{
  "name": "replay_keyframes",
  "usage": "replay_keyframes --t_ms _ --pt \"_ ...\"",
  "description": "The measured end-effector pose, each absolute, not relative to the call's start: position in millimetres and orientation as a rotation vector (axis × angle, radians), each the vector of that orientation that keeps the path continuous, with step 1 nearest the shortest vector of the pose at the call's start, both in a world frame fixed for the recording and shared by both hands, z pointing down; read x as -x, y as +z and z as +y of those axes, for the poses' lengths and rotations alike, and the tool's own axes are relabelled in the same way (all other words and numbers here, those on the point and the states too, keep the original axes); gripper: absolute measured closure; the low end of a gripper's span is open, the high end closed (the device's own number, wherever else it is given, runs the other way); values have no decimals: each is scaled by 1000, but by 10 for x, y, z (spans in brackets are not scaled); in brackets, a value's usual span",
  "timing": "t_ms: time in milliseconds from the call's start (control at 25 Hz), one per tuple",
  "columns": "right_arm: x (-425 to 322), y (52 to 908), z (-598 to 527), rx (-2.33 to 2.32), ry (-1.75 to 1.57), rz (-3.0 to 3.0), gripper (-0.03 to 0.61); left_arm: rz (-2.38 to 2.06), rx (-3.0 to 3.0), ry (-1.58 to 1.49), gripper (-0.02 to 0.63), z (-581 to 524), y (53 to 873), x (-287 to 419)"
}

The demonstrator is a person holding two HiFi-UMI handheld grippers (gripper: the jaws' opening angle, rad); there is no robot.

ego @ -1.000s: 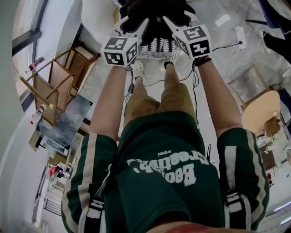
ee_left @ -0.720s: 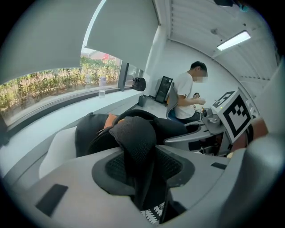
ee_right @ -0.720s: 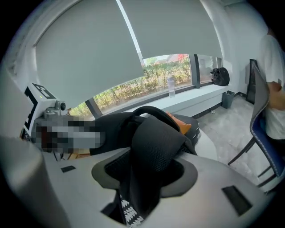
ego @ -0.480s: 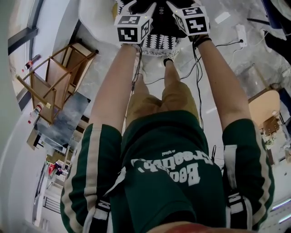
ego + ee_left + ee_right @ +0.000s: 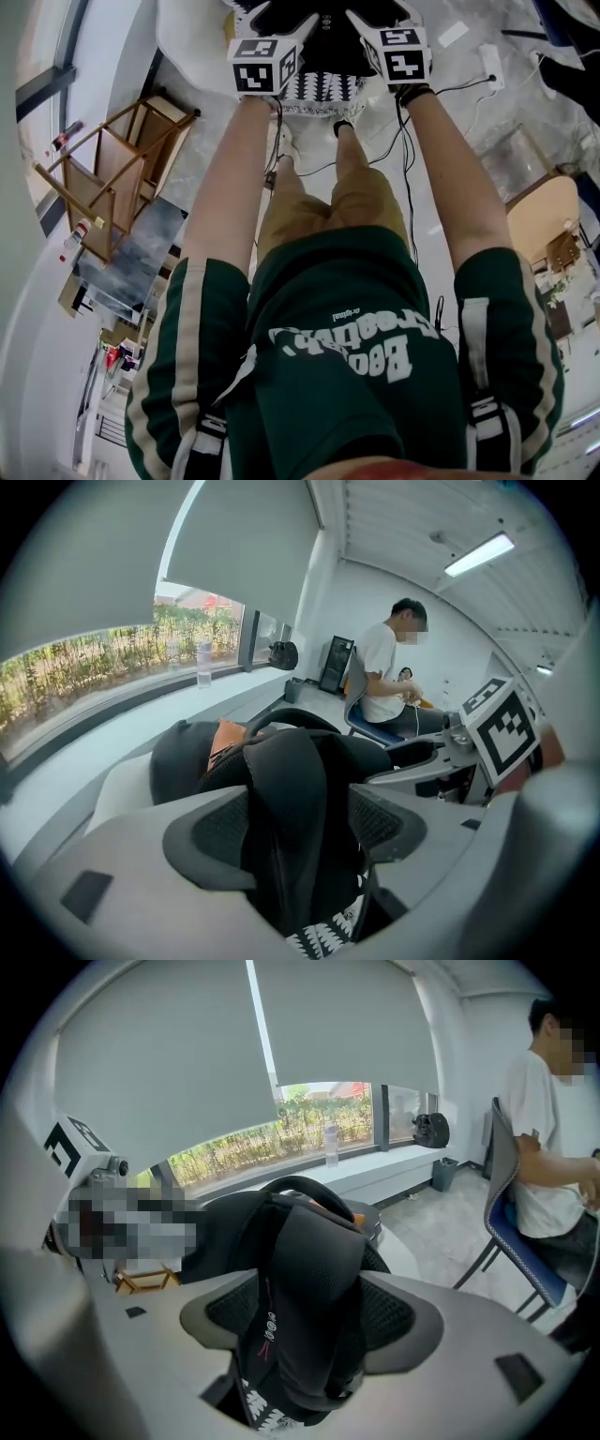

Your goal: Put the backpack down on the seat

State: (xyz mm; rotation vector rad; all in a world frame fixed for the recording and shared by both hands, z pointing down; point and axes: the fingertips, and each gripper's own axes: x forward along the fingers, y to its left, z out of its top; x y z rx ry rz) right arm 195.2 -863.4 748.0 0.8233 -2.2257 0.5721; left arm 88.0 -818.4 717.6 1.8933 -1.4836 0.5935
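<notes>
The black backpack [image 5: 328, 47], with a black-and-white patterned panel [image 5: 323, 89], rests on the white seat [image 5: 187, 33] at the top of the head view. My left gripper [image 5: 281, 17] and right gripper [image 5: 384, 14] reach onto it side by side. In the left gripper view a black shoulder strap [image 5: 291, 789] lies between the jaws of the left gripper [image 5: 298, 827], with a gap at the right pad. Another strap [image 5: 314, 1260] lies between the jaws of the right gripper [image 5: 309, 1321]. Both pairs of jaws have just been opening and stand wide, with the straps loose between them.
A wooden chair [image 5: 112, 178] stands at the left beside the seat. A power strip [image 5: 494, 70] and cables lie on the floor at the right, near a round wooden table [image 5: 548, 220]. A person [image 5: 384, 682] sits on a blue chair [image 5: 525, 1269] behind the seat.
Both grippers have moved further from me with the backpack, toward the top of the head view. Their fingers now stand wider apart around the straps.
</notes>
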Motion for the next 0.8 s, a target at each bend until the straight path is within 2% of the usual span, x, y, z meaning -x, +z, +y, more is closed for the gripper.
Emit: replay_keyframes --t_ms 400,800 --pt "-2163 6908 -8207 -900 514 -2261 285 -1502 -2014 559 284 -7819 6647 -906" --pt "-1969 5847 -7190 -1060 439 -2333 285 -1497 -2203 531 284 -6810 5580 -769"
